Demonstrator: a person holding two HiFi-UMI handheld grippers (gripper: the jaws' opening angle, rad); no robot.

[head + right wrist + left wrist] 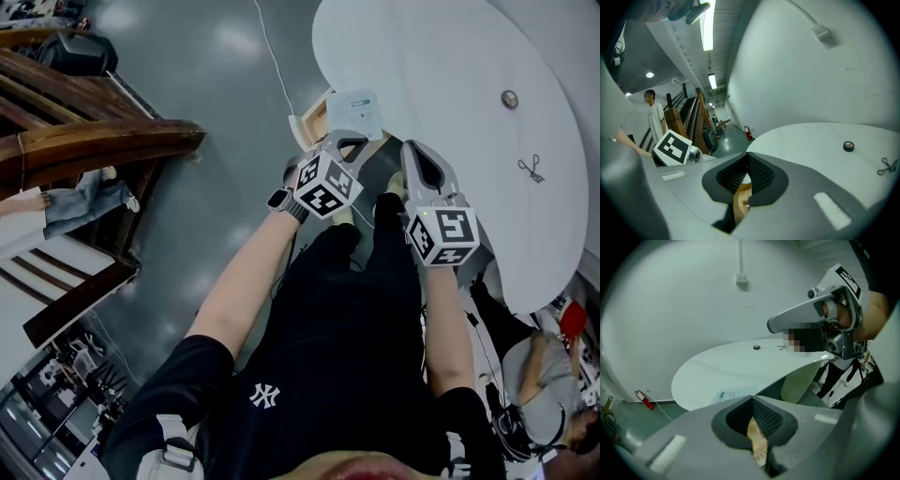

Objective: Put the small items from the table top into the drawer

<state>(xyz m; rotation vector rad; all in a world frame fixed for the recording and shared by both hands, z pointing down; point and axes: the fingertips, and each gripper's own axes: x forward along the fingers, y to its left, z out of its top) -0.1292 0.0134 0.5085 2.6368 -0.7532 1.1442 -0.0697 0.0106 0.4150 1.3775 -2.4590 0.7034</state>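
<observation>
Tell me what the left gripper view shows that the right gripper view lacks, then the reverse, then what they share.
Left gripper view only: the right gripper, and a printed sheet at the table's near edge. Right gripper view only: the left gripper's marker cube, a standing person, a wooden staircase, ceiling lights. Shared: the white round table, with a small round item and a small wiry item on it.

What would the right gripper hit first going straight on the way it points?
Probably the near edge of the white table, just beyond the shut tips of the right gripper; depth is unclear.
</observation>
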